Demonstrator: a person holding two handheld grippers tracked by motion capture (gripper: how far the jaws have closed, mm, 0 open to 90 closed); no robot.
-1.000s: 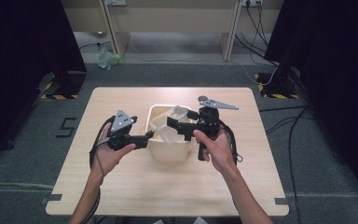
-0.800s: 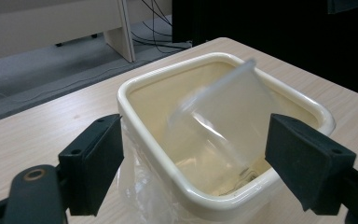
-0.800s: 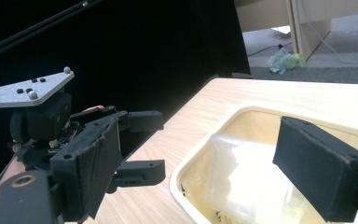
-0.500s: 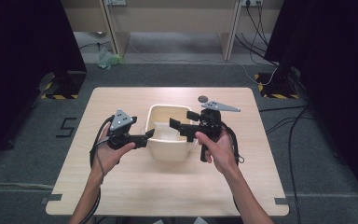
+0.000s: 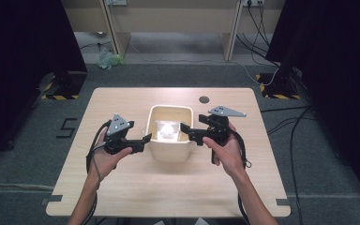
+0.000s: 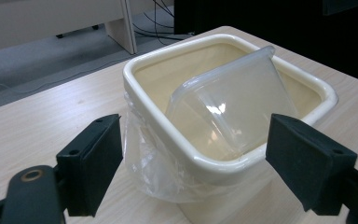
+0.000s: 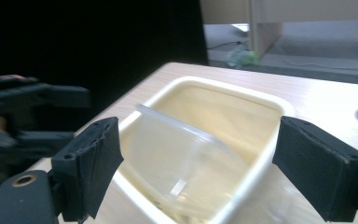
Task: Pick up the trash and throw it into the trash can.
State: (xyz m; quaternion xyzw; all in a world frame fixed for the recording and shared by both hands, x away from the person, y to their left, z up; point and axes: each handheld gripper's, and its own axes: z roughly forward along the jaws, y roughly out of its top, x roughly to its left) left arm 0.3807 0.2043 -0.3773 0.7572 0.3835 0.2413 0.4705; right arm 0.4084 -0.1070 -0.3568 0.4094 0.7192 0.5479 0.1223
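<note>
I have both tongs spread wide and holding nothing. My left tongs sit just at the left wall of the cream tub; my right tongs hover at its right rim. I judge I've bracketed the tub this way so either side can go in for the clear plastic container or steady the tub while the other works.

In the left gripper view the container leans tilted inside the tub, one rim edge propped up on the far wall, the mouth turned partly towards me. It is transparent, squarish with rounded corners, and glossy with glare. A thin clear plastic film hangs crumpled down the tub's outer wall. The tub stands near the middle of the pale wooden worktop.
</note>
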